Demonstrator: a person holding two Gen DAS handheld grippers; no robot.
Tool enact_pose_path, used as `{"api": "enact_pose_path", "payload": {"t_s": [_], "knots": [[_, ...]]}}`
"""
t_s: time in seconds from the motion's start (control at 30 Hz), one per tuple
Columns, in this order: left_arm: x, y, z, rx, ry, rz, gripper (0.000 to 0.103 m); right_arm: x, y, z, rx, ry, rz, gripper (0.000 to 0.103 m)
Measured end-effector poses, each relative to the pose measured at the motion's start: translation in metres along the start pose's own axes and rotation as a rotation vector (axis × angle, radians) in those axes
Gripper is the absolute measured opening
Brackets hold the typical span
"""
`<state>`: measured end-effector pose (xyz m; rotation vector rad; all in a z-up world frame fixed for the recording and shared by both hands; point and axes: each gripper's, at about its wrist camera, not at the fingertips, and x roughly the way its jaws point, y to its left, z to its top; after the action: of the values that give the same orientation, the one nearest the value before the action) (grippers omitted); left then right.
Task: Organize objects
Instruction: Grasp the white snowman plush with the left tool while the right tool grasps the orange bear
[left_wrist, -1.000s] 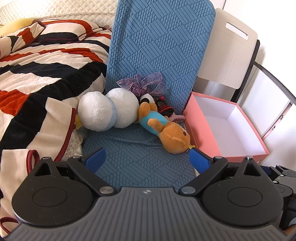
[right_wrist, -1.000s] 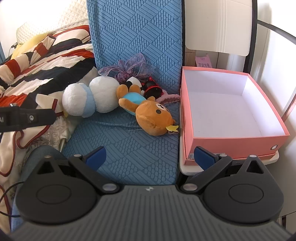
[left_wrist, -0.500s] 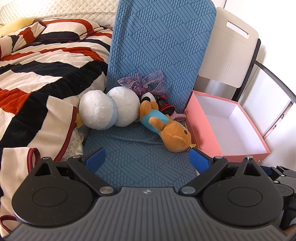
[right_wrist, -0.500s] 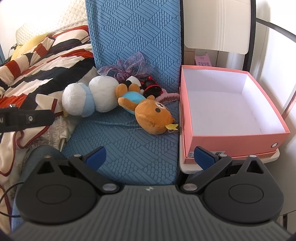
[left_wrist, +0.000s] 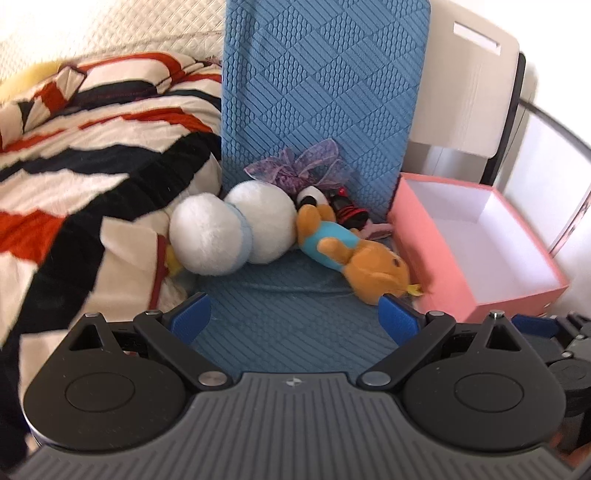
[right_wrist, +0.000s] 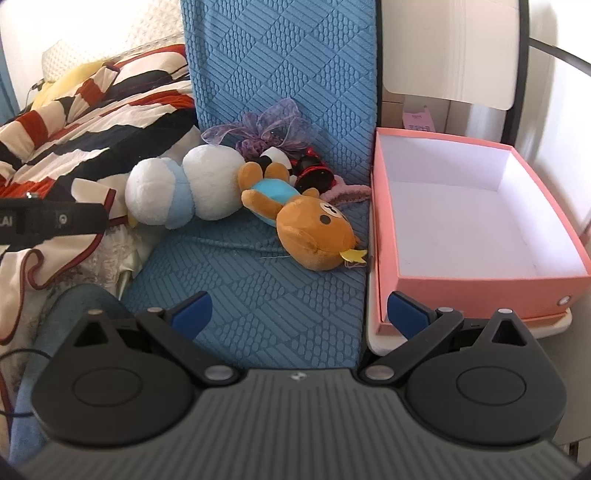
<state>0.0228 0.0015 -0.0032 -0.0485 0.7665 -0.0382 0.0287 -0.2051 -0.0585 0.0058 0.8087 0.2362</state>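
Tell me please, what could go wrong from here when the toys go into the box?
1. The bear lies against the white plush and the small black and red toy; grabbing it may drag those along.
2. The purple ribbon sits tangled behind the toys and could snag a finger.
3. The box sits near the edge of its stand; a push from the right gripper might shift it off.

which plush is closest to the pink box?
The brown bear in the blue shirt; its head lies beside the box. The white plush lies further left.
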Motion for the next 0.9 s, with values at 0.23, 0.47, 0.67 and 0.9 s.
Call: {"api": "enact_pose_path", "payload": {"t_s": [0.23, 0.47, 0.67, 0.9], "knots": [[0.032, 0.008, 0.02, 0.107, 0.034, 0.067, 0.099, 0.032, -0.001, 0.009, -0.024, -0.032, 0.046, 0.103], [0.079, 0.011, 0.039, 0.245, 0.079, 0.155, 0.099, 0.074, 0.005, 0.02, -0.07, -0.088, 0.071, 0.103], [0.127, 0.014, 0.061, 0.363, 0.123, 0.2, 0.099, 0.111, 0.015, 0.032, -0.176, -0.134, 0.058, 0.101], [0.193, 0.008, 0.088, 0.54, 0.21, 0.247, 0.099, 0.143, 0.022, 0.041, -0.363, -0.188, 0.01, 0.101]]}}
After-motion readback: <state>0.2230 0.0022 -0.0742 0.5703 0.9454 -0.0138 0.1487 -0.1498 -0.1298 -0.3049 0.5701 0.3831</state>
